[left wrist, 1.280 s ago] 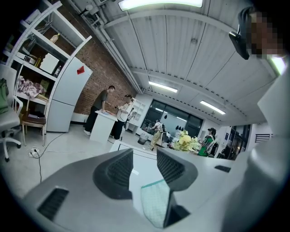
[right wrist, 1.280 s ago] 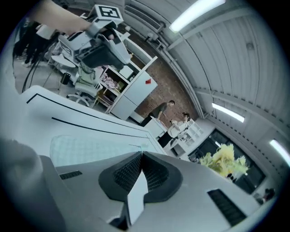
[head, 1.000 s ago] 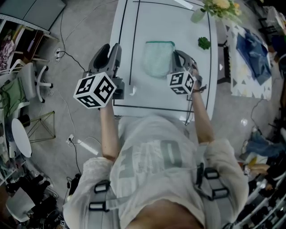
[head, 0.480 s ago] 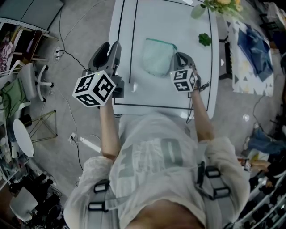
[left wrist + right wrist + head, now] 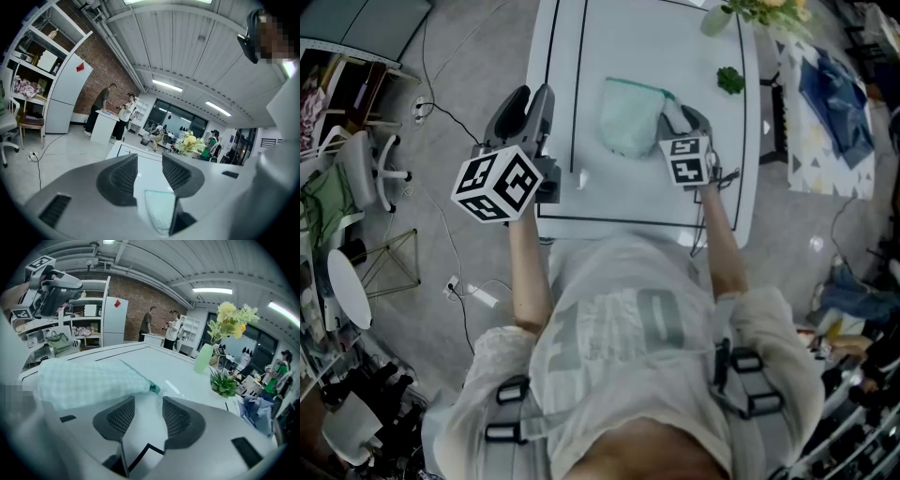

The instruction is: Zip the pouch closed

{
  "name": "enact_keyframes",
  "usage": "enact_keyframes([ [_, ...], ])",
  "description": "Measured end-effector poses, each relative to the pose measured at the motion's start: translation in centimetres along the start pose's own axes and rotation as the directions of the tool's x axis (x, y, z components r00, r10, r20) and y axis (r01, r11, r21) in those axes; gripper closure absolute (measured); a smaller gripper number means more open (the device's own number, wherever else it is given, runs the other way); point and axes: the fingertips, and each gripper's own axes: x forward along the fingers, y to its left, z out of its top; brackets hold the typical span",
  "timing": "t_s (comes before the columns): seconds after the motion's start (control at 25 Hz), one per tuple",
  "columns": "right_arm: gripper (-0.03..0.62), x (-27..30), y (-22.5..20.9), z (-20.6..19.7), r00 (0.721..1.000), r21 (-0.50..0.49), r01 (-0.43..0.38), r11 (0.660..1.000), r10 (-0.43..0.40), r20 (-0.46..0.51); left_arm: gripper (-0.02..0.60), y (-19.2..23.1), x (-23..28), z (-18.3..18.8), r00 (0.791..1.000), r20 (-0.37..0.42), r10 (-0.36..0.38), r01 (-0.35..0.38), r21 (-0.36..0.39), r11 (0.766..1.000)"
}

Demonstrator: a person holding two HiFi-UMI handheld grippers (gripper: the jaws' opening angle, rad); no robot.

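A pale green checked pouch (image 5: 628, 117) lies flat on the white table (image 5: 712, 202); the right gripper view shows it as a wide pouch (image 5: 89, 380) with a green zipper pull (image 5: 153, 389) at its near corner. My right gripper (image 5: 682, 111) rests at the pouch's right edge. Its jaws have just been opening and stand open, with only bare table between them and the pull just ahead of their tips. My left gripper (image 5: 532, 94) hovers open over the table's left edge, apart from the pouch. In the left gripper view, part of the pouch (image 5: 159, 213) shows below the jaws.
A small green plant (image 5: 729, 82) and a vase of flowers (image 5: 741, 11) stand at the table's far right; both also show as plant (image 5: 224, 384) and vase (image 5: 204, 357). Black lines (image 5: 583, 84) frame the tabletop. A chair (image 5: 366, 173) stands on the floor at left.
My right gripper has shifted a little further along the pouch's right edge, rolled, and its jaws have parted. The left gripper and the pouch have stayed put.
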Motion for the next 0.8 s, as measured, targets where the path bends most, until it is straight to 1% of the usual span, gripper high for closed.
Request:
enact_keyframes([
  [0.08,0.427,-0.1,-0.3,0.4,1.0,0.011,0.007,1.0,-0.007,0.01,0.434,-0.1,0.0,0.1,1.0,0.001,-0.002,0.002,0.0,1.0],
  [0.16,0.4,-0.3,-0.8,1.2,1.0,0.026,0.013,1.0,-0.014,0.024,0.434,-0.1,0.1,0.3,1.0,0.001,-0.004,0.004,0.0,1.0],
  [0.24,0.388,-0.5,-1.4,2.2,0.999,0.048,0.019,0.999,-0.021,0.048,0.434,-0.2,0.2,0.5,1.0,0.002,-0.006,0.006,0.0,1.0],
  [0.36,0.388,-1.2,-2.8,4.4,0.994,0.085,0.044,0.995,-0.052,0.1,0.434,-0.4,0.2,0.6,1.0,0.007,-0.011,0.011,0.005,1.0],
  [0.48,0.388,-2.5,-4.1,7.3,0.98,0.111,0.072,0.991,-0.091,0.175,0.434,-0.7,0.1,0.7,1.0,0.016,-0.015,0.015,0.019,1.0],
  [0.56,0.388,-3.6,-5.1,9.7,0.961,0.133,0.098,0.986,-0.129,0.246,0.434,-0.9,0.1,1.1,0.999,0.033,-0.011,0.01,0.04,0.999],
  [0.64,0.39,-5.0,-5.9,12.0,0.933,0.174,0.113,0.978,-0.165,0.319,0.434,-1.1,0.0,1.7,0.998,0.059,0.0,-0.004,0.075,0.997],
  [0.72,0.391,-6.8,-5.6,14.3,0.91,0.217,0.072,0.974,-0.153,0.386,0.439,-1.6,-0.1,2.3,0.996,0.088,0.005,-0.016,0.122,0.992],
  [0.76,0.398,-7.8,-5.3,15.5,0.895,0.23,0.048,0.972,-0.144,0.423,0.456,-1.9,-0.3,2.6,0.994,0.107,0.009,-0.025,0.149,0.989],
  [0.8,0.424,-8.8,-5.1,16.4,0.877,0.241,0.036,0.97,-0.146,0.457,0.484,-2.3,-0.5,3.0,0.991,0.13,0.014,-0.037,0.178,0.983],
])
